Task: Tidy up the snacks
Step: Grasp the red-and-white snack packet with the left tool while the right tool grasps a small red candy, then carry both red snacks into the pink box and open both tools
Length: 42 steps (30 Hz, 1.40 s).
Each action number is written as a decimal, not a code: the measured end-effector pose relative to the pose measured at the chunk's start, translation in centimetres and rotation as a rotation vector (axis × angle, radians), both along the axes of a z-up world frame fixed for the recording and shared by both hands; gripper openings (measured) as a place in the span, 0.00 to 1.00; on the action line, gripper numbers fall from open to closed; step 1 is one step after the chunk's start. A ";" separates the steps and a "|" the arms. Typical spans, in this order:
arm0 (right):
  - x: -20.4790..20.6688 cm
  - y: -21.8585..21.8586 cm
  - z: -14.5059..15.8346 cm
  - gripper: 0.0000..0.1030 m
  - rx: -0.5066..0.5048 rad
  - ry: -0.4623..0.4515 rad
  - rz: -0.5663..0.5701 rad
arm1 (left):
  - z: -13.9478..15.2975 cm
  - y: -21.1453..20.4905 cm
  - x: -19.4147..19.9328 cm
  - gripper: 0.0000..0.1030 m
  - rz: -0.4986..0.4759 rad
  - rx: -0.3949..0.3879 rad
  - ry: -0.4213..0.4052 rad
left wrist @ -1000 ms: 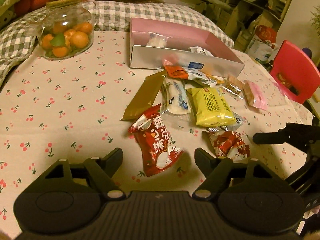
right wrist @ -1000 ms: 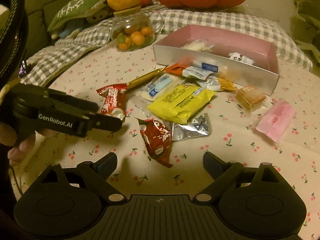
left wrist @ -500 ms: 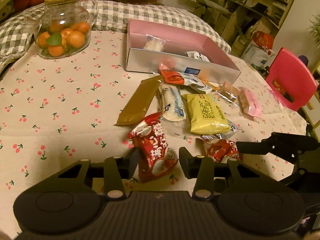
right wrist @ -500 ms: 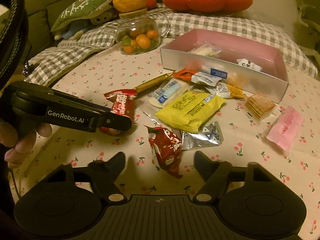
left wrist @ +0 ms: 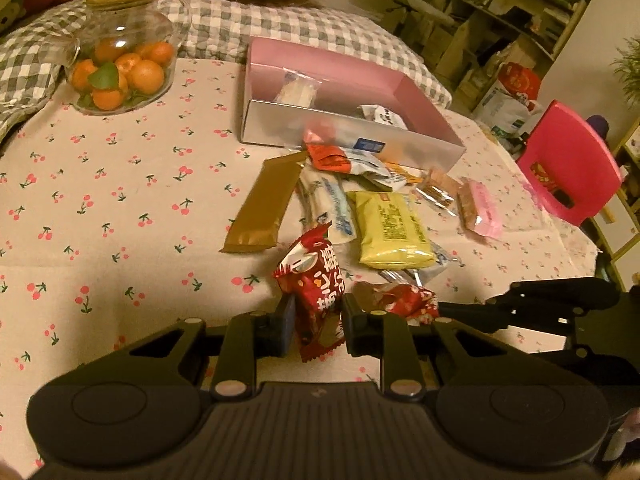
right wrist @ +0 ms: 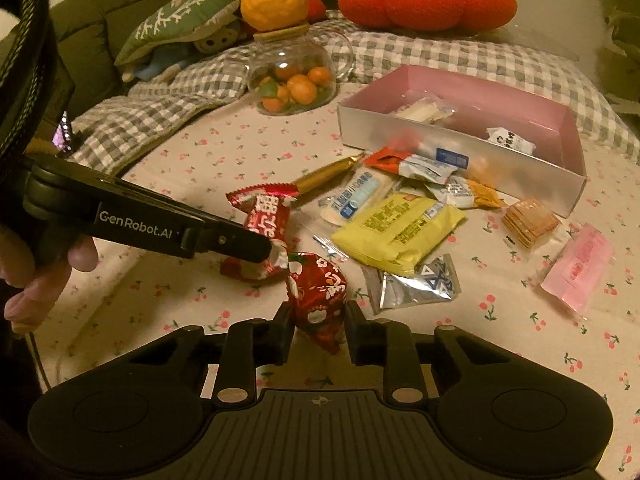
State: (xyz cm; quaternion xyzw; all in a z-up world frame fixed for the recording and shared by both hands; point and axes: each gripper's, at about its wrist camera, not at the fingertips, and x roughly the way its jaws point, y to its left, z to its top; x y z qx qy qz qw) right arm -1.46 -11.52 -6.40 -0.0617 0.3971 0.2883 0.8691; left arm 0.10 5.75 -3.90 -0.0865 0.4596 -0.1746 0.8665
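Left gripper: jaws closed on a red snack packet, pinched at its lower end so it stands up off the desk, ready to carry.
Right gripper: jaws clamped on a second red packet, likewise lifted by one end.
Pink box: open-topped, beyond the loose pile, already holding two wrapped snacks; likely the destination.
Yellow packet: lies flat just in front of the pink box, unsorted.
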 end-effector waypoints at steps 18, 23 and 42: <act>1.3 -2.2 4.0 0.24 0.115 -0.047 -0.106 | 2.9 0.8 0.6 0.21 0.063 -0.056 -0.028; 2.7 -3.4 5.0 0.24 0.144 -0.073 -0.169 | 4.0 0.7 1.2 0.21 0.089 -0.075 -0.061; 11.8 -9.8 6.4 0.24 0.309 -0.069 -0.466 | 5.3 -2.3 5.9 0.21 0.146 -0.112 -0.105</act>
